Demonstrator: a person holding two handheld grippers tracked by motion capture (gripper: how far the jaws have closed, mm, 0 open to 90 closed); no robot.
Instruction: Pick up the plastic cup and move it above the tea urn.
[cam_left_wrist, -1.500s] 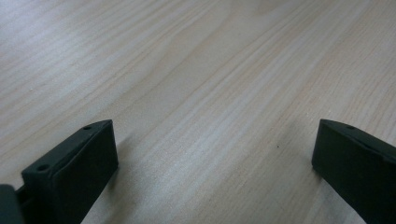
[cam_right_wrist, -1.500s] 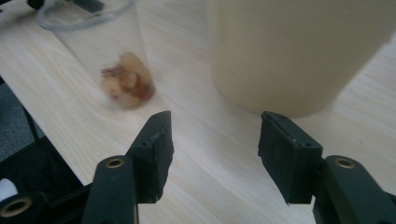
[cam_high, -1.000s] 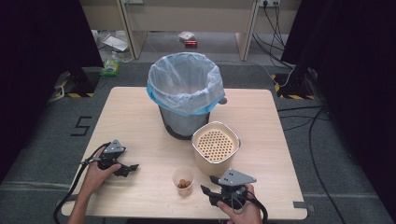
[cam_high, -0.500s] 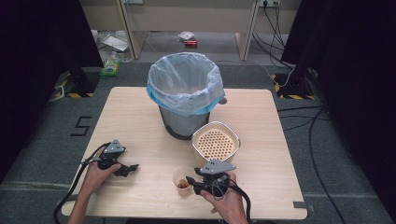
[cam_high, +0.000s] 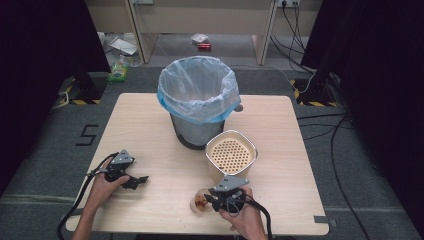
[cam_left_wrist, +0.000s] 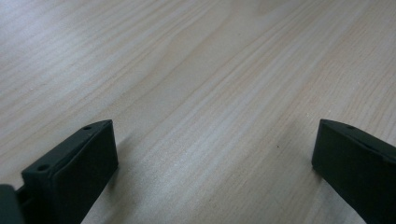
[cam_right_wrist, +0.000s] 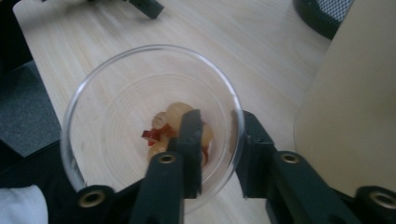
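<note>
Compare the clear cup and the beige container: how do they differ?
The clear cup is see-through and small; the beige container is opaque and clearly bigger. The cup holds a few pale and red food scraps; the container holds a perforated insert with nothing visible on it. The right gripper has one jaw inside the cup's wall and one outside; the container is untouched. Both stand upright on the table, open on top.

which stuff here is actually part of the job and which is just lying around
In use:
- clear plastic cup with food scraps, its wall between the right gripper jaws
- grey bin with blue liner bag
- beige perforated basket

Lying about:
- left gripper, open, idle on the wooden table
- floor litter
</note>
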